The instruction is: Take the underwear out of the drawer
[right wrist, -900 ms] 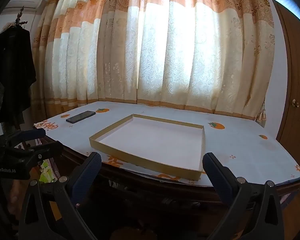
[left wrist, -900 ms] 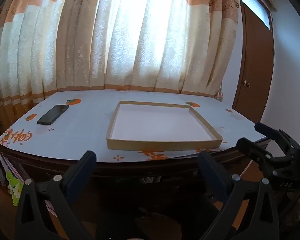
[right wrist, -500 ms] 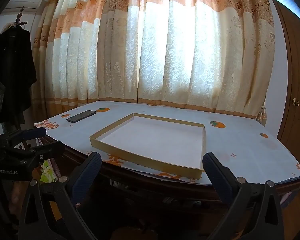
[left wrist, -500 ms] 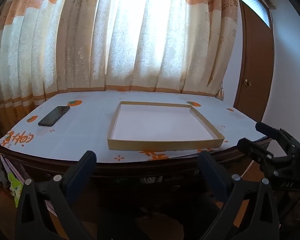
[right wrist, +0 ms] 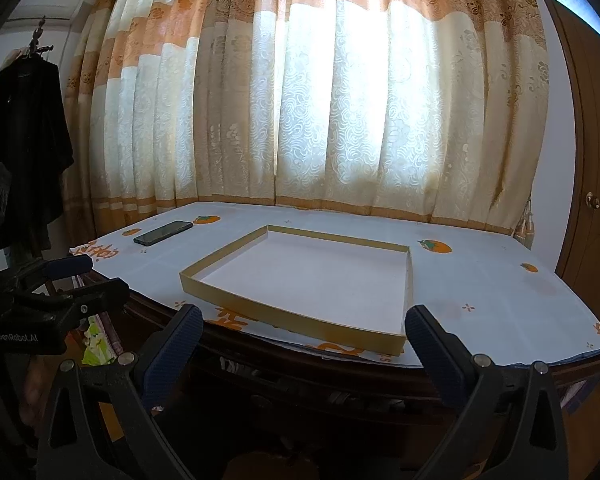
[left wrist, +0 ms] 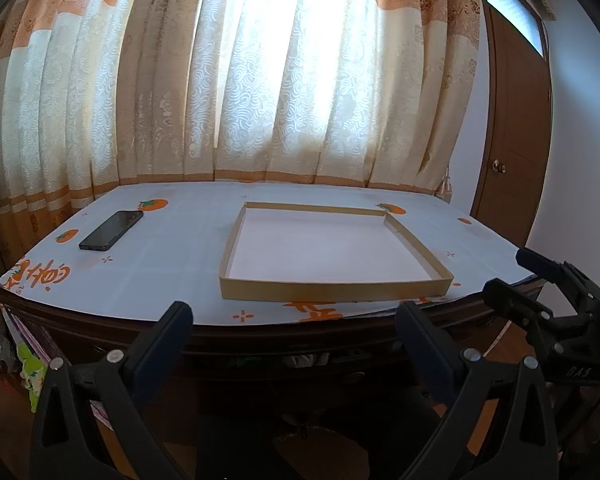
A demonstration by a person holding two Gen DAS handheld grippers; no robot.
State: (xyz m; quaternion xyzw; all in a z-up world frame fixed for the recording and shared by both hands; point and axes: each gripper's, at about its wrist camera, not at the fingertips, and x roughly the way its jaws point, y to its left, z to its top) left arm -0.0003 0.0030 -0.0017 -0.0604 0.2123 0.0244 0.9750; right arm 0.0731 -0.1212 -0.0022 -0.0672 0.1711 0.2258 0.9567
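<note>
A dark wooden drawer front [left wrist: 300, 364] sits under the table edge, in shadow; it also shows in the right wrist view [right wrist: 320, 392]. A sliver of pale cloth [left wrist: 306, 360] shows at its top gap. I cannot make out underwear. My left gripper [left wrist: 294, 320] is open and empty, in front of the table edge. My right gripper [right wrist: 304, 320] is open and empty, likewise held before the table. Each gripper appears at the side of the other's view, the right gripper [left wrist: 540, 284] and the left gripper [right wrist: 84, 276].
A shallow tan box lid [left wrist: 332, 276] lies on the white orange-print tablecloth [left wrist: 160, 264]. A black phone [left wrist: 112, 230] lies at the left. Curtains [left wrist: 300, 80] hang behind, a brown door [left wrist: 512, 140] stands right, dark clothes [right wrist: 24, 140] hang left.
Both views have risen slightly, so the table sits a little lower in frame. Both grippers stay open.
</note>
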